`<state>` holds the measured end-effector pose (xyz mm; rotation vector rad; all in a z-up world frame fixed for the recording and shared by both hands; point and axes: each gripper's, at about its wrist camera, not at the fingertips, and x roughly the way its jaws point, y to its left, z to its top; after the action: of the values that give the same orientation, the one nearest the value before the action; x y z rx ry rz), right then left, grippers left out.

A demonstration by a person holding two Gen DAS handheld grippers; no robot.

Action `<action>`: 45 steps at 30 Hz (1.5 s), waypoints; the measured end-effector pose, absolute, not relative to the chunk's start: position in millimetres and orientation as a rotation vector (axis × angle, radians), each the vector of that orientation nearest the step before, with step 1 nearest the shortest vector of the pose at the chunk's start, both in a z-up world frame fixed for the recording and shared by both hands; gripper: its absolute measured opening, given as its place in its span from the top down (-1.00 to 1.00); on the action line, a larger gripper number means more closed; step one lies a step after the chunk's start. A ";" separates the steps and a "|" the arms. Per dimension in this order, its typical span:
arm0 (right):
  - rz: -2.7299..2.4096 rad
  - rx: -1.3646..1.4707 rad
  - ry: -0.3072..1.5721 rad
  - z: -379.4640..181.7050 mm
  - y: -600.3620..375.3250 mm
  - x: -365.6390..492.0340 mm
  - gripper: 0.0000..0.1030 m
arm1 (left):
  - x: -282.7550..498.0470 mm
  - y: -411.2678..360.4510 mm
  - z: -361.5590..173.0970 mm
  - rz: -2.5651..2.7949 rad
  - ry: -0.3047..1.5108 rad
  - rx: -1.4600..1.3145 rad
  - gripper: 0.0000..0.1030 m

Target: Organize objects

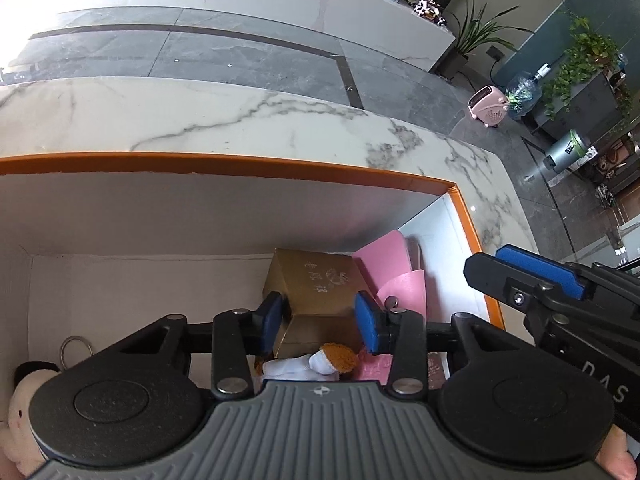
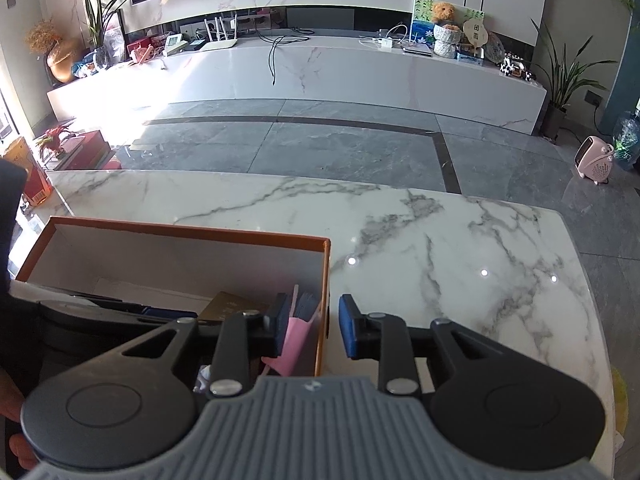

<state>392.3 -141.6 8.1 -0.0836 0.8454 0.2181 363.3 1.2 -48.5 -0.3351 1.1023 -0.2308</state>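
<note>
- left gripper (image 1: 320,322) sits down inside the orange-edged box (image 1: 224,162), pads pressed on either side of the gold carton (image 1: 316,284)
- right gripper (image 2: 310,326) holds nothing, jaws parted astride the box wall (image 2: 325,280)

My left wrist camera looks steeply down into the orange-rimmed box (image 1: 248,160), close over its right end. My right wrist camera sits at that box's right wall (image 2: 325,280) — facing across the marble table (image 2: 440,240). Both share that box and table edge.
</note>
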 end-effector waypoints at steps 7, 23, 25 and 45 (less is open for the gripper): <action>0.219 -0.089 0.850 5.4 -140.1 389.1 0.44 | 362.9 -1.4 -62.2 -0.211 1.088 -0.326 0.41; 0.246 -0.093 0.854 15.5 -136.9 363.8 0.40 | 306.0 9.0 -2.1 -0.232 0.979 -0.227 0.40; 0.252 -0.088 0.844 22.4 -136.6 351.8 0.38 | 287.2 11.1 13.8 -0.233 0.947 -0.200 0.40; 0.370 0.164 1.047 -28.4 -141.4 147.3 0.14 | 104.3 19.8 -22.7 -0.319 1.074 -0.173 0.40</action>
<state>147.3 -141.4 -28.4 0.1640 1.0466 0.3704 104.3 19.8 -22.7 -0.1732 1.0737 -0.3191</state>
